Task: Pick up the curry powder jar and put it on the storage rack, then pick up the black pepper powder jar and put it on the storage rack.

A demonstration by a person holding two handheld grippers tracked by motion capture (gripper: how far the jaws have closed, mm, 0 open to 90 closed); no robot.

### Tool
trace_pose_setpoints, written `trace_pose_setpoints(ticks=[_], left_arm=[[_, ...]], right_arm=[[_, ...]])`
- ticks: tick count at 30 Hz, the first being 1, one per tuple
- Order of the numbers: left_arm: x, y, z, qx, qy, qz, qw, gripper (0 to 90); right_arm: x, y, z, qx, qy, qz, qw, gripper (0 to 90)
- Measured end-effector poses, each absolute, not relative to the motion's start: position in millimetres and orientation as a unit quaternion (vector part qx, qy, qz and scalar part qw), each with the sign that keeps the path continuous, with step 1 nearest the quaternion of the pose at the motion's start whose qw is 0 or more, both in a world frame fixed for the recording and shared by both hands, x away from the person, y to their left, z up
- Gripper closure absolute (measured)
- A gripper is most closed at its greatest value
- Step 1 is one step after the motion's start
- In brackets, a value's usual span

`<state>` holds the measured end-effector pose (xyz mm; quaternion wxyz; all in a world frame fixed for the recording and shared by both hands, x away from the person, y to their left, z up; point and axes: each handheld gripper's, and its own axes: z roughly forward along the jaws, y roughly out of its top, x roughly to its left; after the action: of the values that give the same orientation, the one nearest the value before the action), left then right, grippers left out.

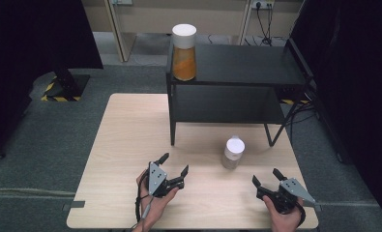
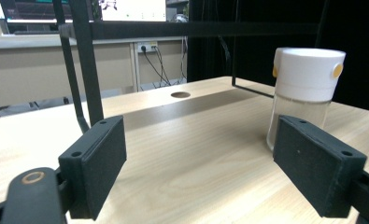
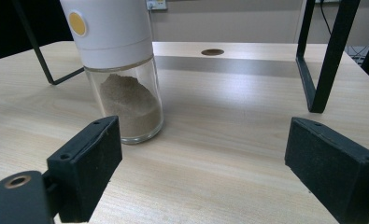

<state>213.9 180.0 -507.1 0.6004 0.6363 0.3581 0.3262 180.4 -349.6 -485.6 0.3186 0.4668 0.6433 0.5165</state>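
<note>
Two grippers sit low over my near edge of the table (image 1: 121, 125), both with jaws spread and nothing between them. My left gripper (image 1: 174, 166) is near the middle of the near edge; in its own view, the left gripper (image 2: 198, 168) shows bare wood between the pads. My right gripper (image 1: 267, 178) is toward the right corner, and in its own view the right gripper (image 3: 203, 172) likewise frames only tabletop. Between them and a little farther out stands the jar (image 1: 233, 153), upright, white-capped, with brownish powder in its glass base (image 3: 126, 107); it is apart from both grippers. Behind it a black shelf (image 1: 237, 65) carries an orange-filled jar (image 1: 184, 53) at its left end.
</note>
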Motion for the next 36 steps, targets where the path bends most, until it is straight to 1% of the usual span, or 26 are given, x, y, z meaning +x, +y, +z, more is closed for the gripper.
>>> trace_pose_setpoints(ticks=[14, 36], left_arm=[[215.3, 181.9, -519.0, 0.644, 0.366, 0.306, 0.598, 16.6], [215.4, 183.4, -520.9, 0.639, 0.367, 0.303, 0.604, 16.4]], right_arm=[[181.0, -350.4, -485.3, 0.466, 0.644, 0.517, 0.316, 11.3], [181.0, -349.8, -485.0, 0.466, 0.645, 0.516, 0.317, 11.2]])
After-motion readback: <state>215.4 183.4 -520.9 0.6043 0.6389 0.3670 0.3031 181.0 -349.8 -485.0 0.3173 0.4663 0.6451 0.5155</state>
